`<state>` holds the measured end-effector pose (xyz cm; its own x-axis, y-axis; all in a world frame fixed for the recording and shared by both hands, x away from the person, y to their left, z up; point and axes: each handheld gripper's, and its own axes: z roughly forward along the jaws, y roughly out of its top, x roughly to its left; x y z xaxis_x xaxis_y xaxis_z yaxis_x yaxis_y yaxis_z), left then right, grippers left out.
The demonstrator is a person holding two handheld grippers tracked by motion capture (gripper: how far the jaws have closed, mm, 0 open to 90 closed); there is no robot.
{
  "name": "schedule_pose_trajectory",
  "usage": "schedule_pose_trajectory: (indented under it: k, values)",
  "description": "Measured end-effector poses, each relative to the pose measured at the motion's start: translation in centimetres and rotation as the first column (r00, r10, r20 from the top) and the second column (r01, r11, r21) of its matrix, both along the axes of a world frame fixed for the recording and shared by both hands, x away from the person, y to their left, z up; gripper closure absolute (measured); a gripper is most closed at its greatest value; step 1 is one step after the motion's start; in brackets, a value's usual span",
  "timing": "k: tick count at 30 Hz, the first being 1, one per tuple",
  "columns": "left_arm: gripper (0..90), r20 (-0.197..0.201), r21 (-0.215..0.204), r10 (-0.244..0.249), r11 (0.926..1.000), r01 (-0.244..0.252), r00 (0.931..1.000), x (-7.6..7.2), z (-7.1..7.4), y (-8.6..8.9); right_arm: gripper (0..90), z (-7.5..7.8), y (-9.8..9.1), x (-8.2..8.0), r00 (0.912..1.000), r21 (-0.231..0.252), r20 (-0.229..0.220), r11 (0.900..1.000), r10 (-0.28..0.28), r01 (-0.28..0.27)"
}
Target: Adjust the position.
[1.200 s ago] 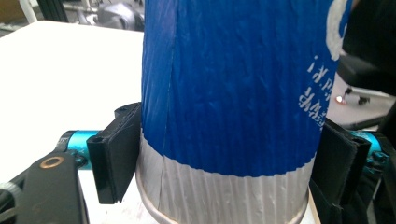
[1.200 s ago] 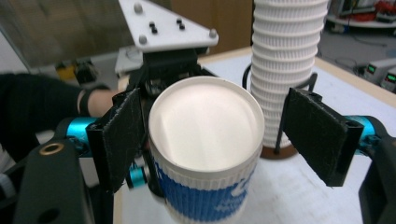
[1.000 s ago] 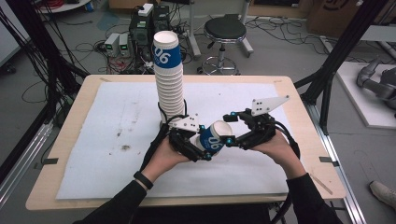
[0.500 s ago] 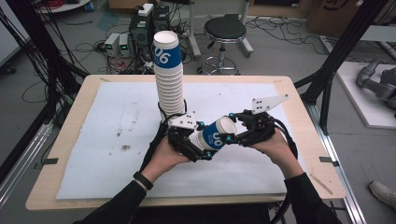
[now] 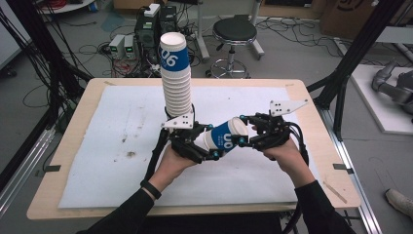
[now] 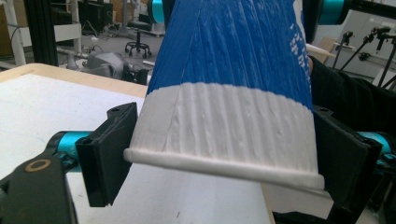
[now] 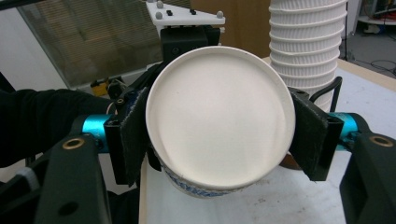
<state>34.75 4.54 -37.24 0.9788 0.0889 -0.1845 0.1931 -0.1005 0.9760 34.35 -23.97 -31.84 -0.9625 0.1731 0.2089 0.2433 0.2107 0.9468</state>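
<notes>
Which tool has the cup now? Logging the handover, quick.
Left tool: jaws just closing around the cup; contact cannot be told.
Right tool: shut on the cup.

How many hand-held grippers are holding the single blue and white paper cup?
2. The left hand-held gripper has the cup between its jaws at one end; its jaws have just been closing. The right hand-held gripper is shut on the other end, near the rim.

The ribbed paper cup (image 5: 225, 138) is blue with white lettering, a white band at its rim and a plain white base. The tall cup stack (image 5: 176, 78) is white, its top cup banded blue. The wooden bench (image 5: 311, 102) is tan under a white sheet.
</notes>
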Motion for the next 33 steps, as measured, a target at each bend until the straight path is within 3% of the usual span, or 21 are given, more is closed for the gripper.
schedule_pose_trajectory:
  k: [6, 10, 13, 15, 18, 21, 23, 26, 29, 31, 33]
  values:
    - [19.2, 0.014, 0.016, -0.002, 0.9999, 0.001, 0.9999, 0.0, 0.2, 0.2, 30.2, -0.2, 0.0, 0.1, 0.9999, 0.008, -0.012, 1.0000, 0.005, -0.005]
    - [19.5, 0.036, 0.066, -0.006, 0.9978, 0.003, 0.9993, -0.1, 0.7, 0.2, 28.6, -0.1, 0.0, -0.1, 1.0000, -0.023, 0.003, 0.9997, 0.003, -0.003]
    - [20.1, 0.059, 0.130, -0.013, 0.9915, 0.005, 0.9982, -0.1, 1.3, 0.3, 20.0, 0.1, 0.1, -0.1, 0.9996, -0.074, 0.016, 0.9970, -0.023, 0.024]
    - [20.2, 0.066, 0.171, -0.017, 0.9852, 0.006, 0.9976, -0.1, 1.5, 0.3, 20.1, 0.3, 0.1, -0.2, 0.9993, -0.119, 0.034, 0.9927, -0.018, 0.022]
    - [20.5, 0.072, 0.230, -0.029, 0.9732, 0.011, 0.9970, -0.1, 1.7, 0.4, 20.1, 0.7, 0.1, -0.6, 0.9957, -0.204, 0.092, 0.9785, -0.014, 0.033]
    - [20.5, 0.082, 0.311, -0.034, 0.9504, 0.007, 0.9961, -0.1, 1.9, 0.1, 20.1, 1.0, 0.3, -1.0, 0.9933, -0.263, 0.115, 0.9642, -0.007, 0.038]
    - [20.5, 0.092, 0.338, -0.043, 0.9411, 0.010, 0.9948, -0.3, 2.0, -0.1, 20.1, 1.1, 0.6, -1.1, 0.9910, -0.298, 0.134, 0.9537, 0.002, 0.039]
    - [20.5, 0.110, 0.355, -0.047, 0.9349, 0.005, 0.9928, -0.5, 2.1, -0.3, 20.1, 0.7, 1.1, -1.2, 0.9913, -0.350, 0.130, 0.9366, 0.021, 0.026]
    - [20.3, 0.122, 0.351, -0.040, 0.9365, -0.005, 0.9917, -0.5, 2.2, -0.2, 27.6, 0.3, 1.4, -1.0, 0.9933, -0.377, 0.108, 0.9264, 0.041, 0.003]
    - [18.5, 0.121, 0.327, -0.036, 0.9451, -0.005, 0.9919, -0.4, 2.3, -0.1, 28.1, 0.2, 1.3, -0.9, 0.9920, -0.355, 0.115, 0.9349, 0.050, -0.006]
    - [16.4, 0.116, 0.285, -0.024, 0.9586, -0.010, 0.9930, -0.5, 2.3, 0.1, 28.8, 0.1, 0.9, -0.6, 0.9938, -0.318, 0.095, 0.9479, 0.057, -0.024]
